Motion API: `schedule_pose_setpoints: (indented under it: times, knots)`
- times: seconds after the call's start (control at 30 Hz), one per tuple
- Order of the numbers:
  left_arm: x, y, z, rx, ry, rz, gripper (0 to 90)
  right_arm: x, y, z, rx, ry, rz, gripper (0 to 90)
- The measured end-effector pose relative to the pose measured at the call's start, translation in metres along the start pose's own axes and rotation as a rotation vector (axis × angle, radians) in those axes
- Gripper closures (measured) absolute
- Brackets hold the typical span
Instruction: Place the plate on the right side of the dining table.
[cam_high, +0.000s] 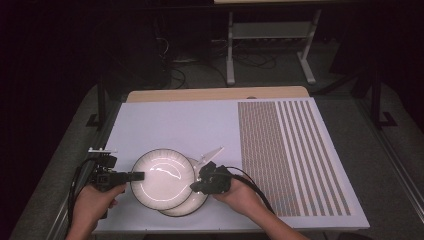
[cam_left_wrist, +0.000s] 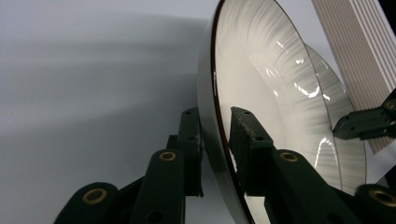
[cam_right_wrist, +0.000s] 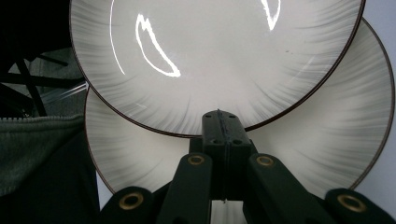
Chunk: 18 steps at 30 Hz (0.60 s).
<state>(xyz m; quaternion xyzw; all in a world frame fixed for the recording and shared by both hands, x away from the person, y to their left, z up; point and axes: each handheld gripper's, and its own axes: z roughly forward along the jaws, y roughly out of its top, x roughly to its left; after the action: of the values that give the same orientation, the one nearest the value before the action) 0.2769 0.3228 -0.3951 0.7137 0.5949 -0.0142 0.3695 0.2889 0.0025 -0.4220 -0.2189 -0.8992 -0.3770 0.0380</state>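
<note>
Near the counter's front edge, our left gripper (cam_left_wrist: 215, 135) clamps the top plate's (cam_high: 161, 177) left rim. Our right gripper (cam_right_wrist: 219, 122), jaws pressed fully together, touches that plate's right edge above the lower plate (cam_high: 196, 202).

High view looks down from above the table (cam_high: 200, 120); both gripper views sit close, sharing the plates (cam_high: 162, 177)

The table (cam_high: 180, 95) carried a pale mat (cam_high: 175, 125) with a striped panel (cam_high: 290, 150) at its right; a lower plate (cam_high: 197, 202) lay on the mat.
</note>
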Motion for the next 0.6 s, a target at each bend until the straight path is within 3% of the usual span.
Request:
schedule_pose_setpoints:
  times: [0.33,0.37,0.43,0.6]
  knots:
    - [0.0026,0.0069,-0.0024,-0.02,-0.008,-0.137,80.3,0.0018,0.0003,0.005,-0.004,-0.002,0.006,89.7]
    - [0.0026,0.0069,-0.0024,-0.02,-0.008,-0.137,80.6,0.0018,0.0003,0.005,-0.004,-0.002,0.006,89.7]
    - [0.0033,0.0078,-0.0018,-0.022,-0.008,-0.149,80.7,0.0015,-0.0005,0.0057,-0.008,0.003,0.014,89.6]
    - [0.0103,0.0076,0.001,-0.03,-0.036,-0.236,80.8,-0.0031,-0.0031,0.0018,-0.038,0.013,0.058,85.6]
